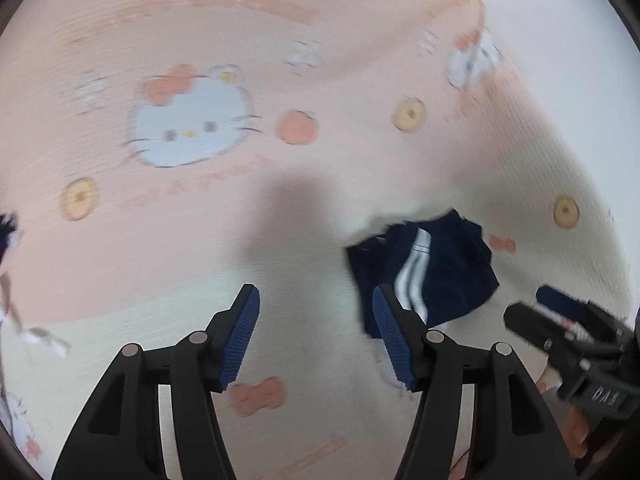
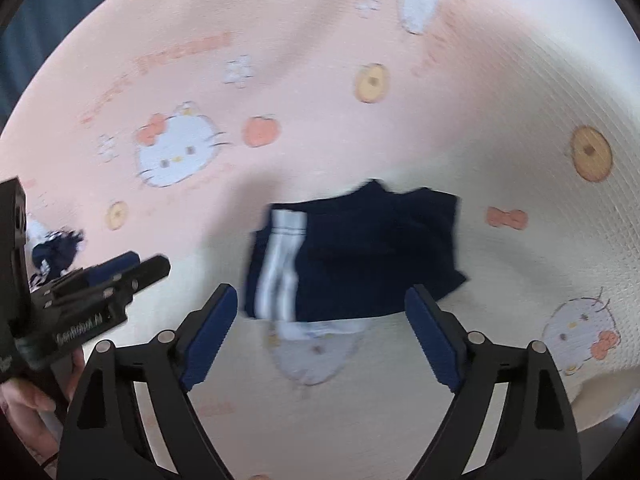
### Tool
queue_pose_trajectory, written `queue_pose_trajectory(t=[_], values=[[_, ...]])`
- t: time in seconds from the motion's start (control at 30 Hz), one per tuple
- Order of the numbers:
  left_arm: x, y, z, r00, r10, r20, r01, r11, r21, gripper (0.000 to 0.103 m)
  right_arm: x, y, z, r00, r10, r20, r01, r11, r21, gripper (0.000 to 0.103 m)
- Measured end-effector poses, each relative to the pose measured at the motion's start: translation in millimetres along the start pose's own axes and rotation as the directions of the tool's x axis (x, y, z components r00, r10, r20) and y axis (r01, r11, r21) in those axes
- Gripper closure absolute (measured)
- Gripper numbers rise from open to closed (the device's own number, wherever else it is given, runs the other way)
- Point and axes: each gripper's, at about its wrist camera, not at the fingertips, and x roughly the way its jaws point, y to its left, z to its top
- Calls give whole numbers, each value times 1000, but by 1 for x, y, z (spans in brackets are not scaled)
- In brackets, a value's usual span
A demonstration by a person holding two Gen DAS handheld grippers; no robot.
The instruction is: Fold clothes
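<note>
Beyond both spread grippers' fingers point(image 2: 208, 336), apart, lies the folded navy garment point(image 2: 360, 248).

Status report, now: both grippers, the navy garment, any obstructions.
Left gripper open, empty. Right gripper open, empty. Navy garment folded, lying on the printed sheet. Nothing in the way.

Below me lies a pink and cream cartoon-cat bedsheet point(image 2: 520, 92), printed with bows and biscuit rings, covering what seems to be a bed. A folded navy garment point(image 2: 360, 252) with white side stripes rests flat on it. A blurred dark-and-white cloth bundle point(image 2: 56, 252) lies well apart, leftward.
</note>
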Motion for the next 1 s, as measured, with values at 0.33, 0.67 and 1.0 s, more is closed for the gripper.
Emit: queue_pose_trajectory(t=[0.33, 0.67, 1.0], values=[[-64, 86, -20, 981, 181, 63, -175, 980, -97, 36, 12, 104, -40, 997, 64, -35, -66, 996, -57, 1], [-133, 167, -34, 948, 310, 70, -291, 936, -200, 33, 4, 201, -56, 998, 36, -47, -42, 991, -131, 1], [-236, 178, -95, 926, 350, 140, -323, 929, -183, 27, -59, 260, -104, 993, 109, -44, -116, 970, -215, 1]])
